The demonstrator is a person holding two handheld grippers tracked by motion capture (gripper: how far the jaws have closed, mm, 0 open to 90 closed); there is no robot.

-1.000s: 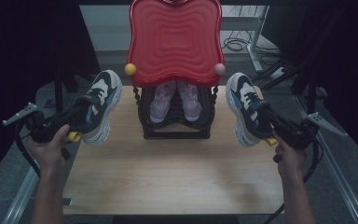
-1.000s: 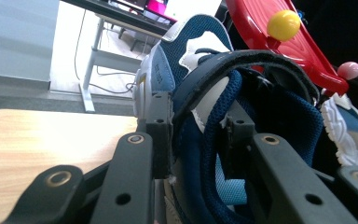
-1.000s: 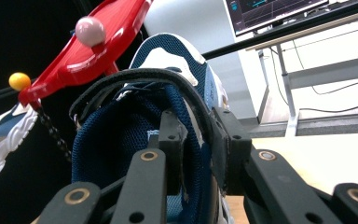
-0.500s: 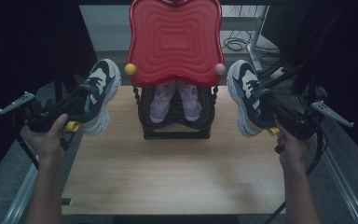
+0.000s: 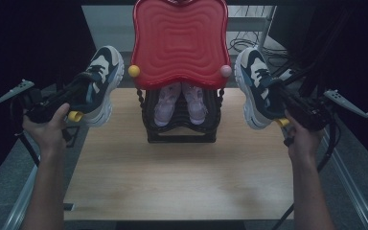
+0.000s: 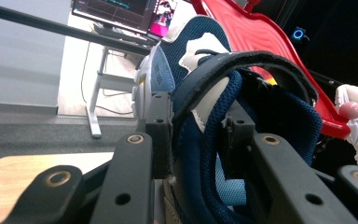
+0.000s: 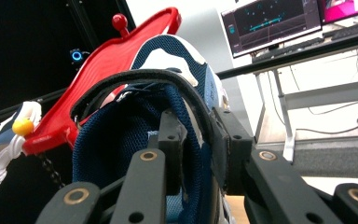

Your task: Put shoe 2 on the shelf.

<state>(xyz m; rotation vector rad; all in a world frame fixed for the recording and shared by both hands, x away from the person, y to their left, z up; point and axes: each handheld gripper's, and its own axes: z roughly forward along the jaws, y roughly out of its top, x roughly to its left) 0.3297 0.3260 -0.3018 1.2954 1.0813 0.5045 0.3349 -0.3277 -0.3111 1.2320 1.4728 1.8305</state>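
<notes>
Two sneakers: hanging off the bench (image 5: 182, 172), mid-frame left and right
left gripper (image 5: 79, 91): clamping left sneaker (image 5: 100, 81) collar
right gripper (image 5: 280, 96): clamping right sneaker (image 5: 254, 86) collar
left to do: placing both on red rack (image 5: 179, 43)

Pink shoes (image 5: 179, 102) on the black rack (image 5: 179, 130), toes hidden beneath the red tray (image 5: 179, 40).

The high camera is looking forward and down over my forearms onto the bench (image 5: 182, 177), taking in the whole top. The camera on my left tool (image 6: 191, 140) is sitting very close behind its jaws, looking up along a sneaker (image 6: 200, 93) towards the red rack top (image 6: 261, 42). The one on my right tool (image 7: 196, 144) is doing likewise. All three are sharing that red top.
</notes>
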